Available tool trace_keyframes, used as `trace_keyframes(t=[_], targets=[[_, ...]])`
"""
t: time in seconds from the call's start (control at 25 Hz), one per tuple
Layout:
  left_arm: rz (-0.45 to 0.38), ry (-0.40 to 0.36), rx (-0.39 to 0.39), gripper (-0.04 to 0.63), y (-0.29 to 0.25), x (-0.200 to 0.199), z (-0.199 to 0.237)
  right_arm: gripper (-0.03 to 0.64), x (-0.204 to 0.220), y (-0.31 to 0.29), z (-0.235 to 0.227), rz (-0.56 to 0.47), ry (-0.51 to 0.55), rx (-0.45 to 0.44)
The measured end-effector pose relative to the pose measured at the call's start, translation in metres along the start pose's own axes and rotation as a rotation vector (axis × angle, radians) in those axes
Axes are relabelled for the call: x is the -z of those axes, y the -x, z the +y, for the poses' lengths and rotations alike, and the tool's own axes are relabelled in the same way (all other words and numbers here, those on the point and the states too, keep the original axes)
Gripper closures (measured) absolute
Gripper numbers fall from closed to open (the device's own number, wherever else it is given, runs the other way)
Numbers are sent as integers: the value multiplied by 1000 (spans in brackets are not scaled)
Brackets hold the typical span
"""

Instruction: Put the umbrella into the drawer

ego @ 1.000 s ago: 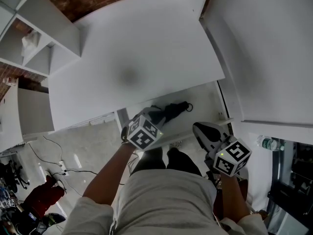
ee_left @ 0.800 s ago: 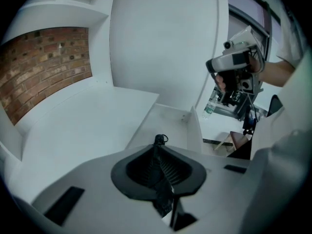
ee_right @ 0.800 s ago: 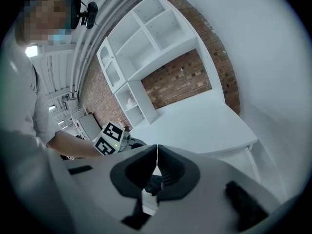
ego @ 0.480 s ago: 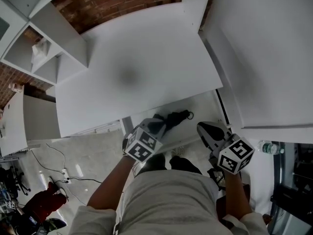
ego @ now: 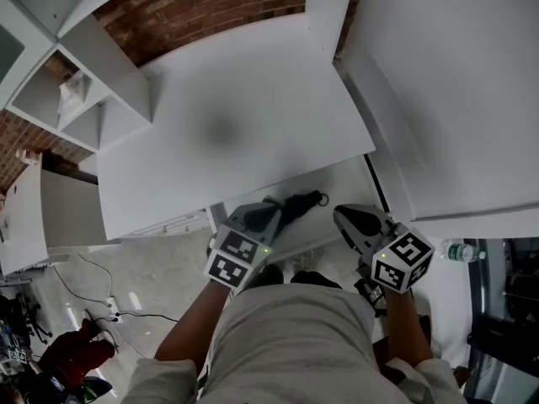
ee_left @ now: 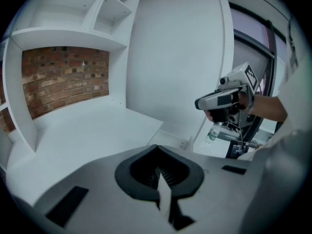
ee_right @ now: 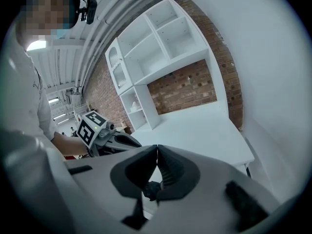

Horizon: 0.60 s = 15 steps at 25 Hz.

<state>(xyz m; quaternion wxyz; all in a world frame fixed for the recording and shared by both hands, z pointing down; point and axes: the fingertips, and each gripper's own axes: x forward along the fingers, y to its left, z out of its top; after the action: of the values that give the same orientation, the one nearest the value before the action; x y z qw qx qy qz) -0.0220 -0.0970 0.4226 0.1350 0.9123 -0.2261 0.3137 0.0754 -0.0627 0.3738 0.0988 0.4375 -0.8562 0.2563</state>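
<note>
Jaws of the left gripper (ego: 268, 213) just drawn together with nothing between them, and lifted clear of the umbrella (ego: 296, 205), down close over it a second ago; right gripper (ego: 344, 216) likewise pinched to and empty, raised a little beside it. Lying now along the open drawer (ego: 345, 183) under the desk (ego: 236, 124), dark and folded, apart from both tools. Looks placed as asked, so probably nothing left but pulling back and perhaps pushing the drawer closed.
</note>
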Motion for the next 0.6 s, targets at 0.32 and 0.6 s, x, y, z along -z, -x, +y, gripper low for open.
trace_keyframes(t=[0.32, 0.6], targets=[[-14, 54, 10, 580, 10, 3, -10, 589, 2, -4, 13, 8, 20, -31], [-18, 42, -21, 580, 18, 6, -9, 589, 2, -12, 25, 15, 53, -71]])
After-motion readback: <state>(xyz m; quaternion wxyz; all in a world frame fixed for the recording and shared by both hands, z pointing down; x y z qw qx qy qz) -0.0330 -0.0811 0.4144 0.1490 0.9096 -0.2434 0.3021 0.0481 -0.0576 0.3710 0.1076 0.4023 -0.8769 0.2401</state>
